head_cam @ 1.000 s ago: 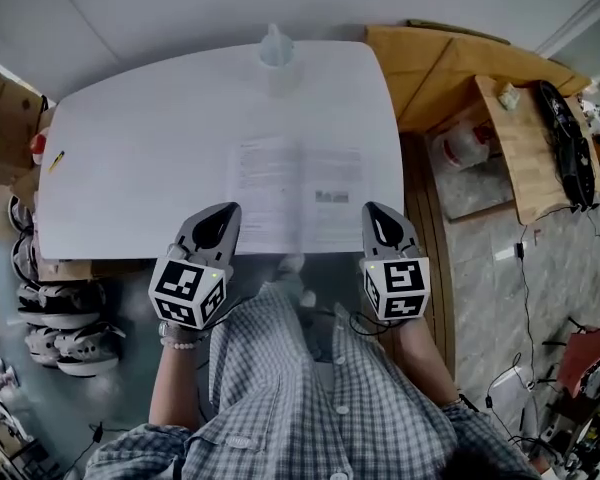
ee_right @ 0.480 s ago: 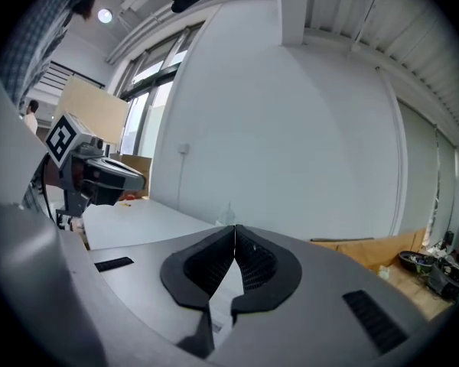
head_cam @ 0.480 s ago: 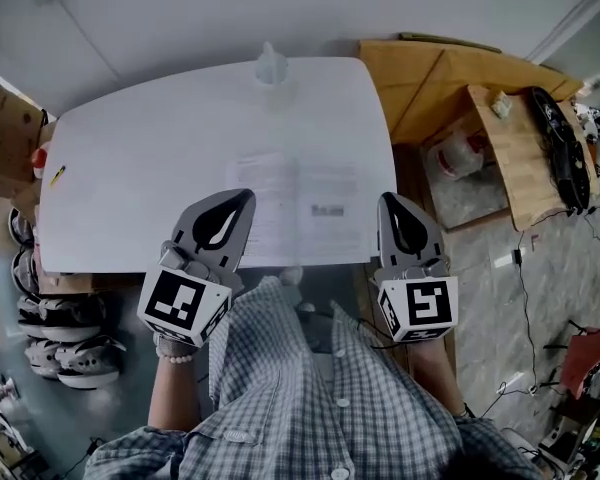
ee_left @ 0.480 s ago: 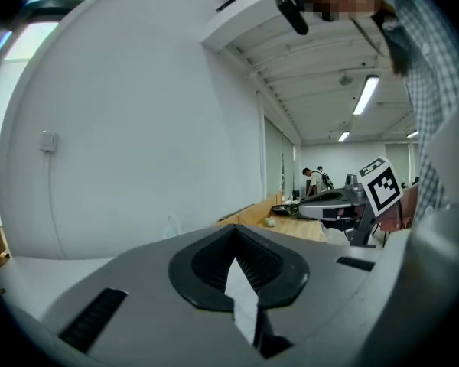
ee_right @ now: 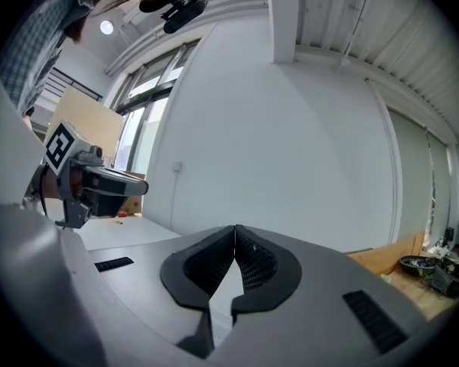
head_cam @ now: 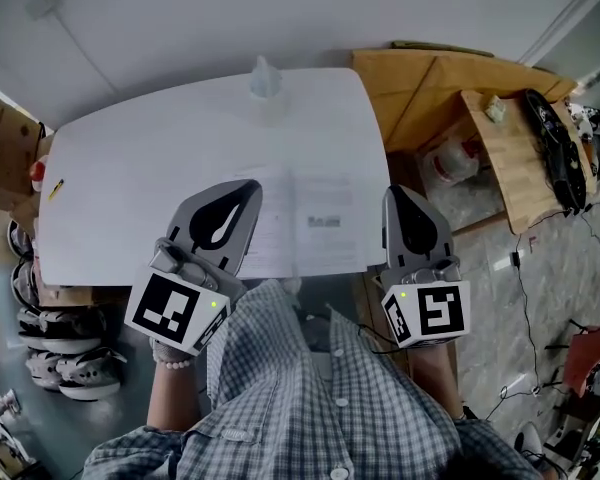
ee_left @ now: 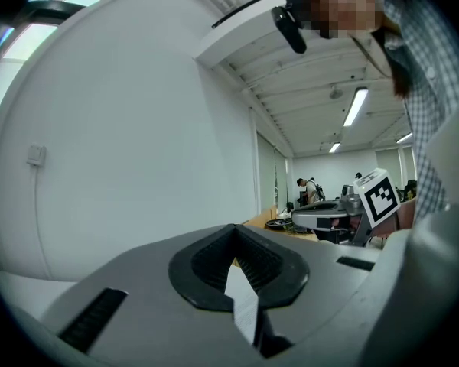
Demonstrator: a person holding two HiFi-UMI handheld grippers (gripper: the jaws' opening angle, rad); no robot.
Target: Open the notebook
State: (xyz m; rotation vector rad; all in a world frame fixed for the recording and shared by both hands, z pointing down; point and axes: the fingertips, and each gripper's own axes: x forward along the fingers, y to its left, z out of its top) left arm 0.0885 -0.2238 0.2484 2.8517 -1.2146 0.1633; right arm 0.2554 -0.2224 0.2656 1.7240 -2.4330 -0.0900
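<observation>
The notebook [head_cam: 315, 218] lies open and flat, two pages showing, at the near edge of the white table [head_cam: 130, 168]. In the head view it sits between the two grippers. The left gripper [head_cam: 246, 188] covers part of its left page, and the right gripper [head_cam: 398, 194] is just off its right edge. Both grippers have their jaws pressed together with nothing pinched; their own views look level toward a white wall. A small clear bottle [head_cam: 265, 76] stands at the table's far edge. Wooden boards [head_cam: 430, 78] lie on the floor to the right.
</observation>
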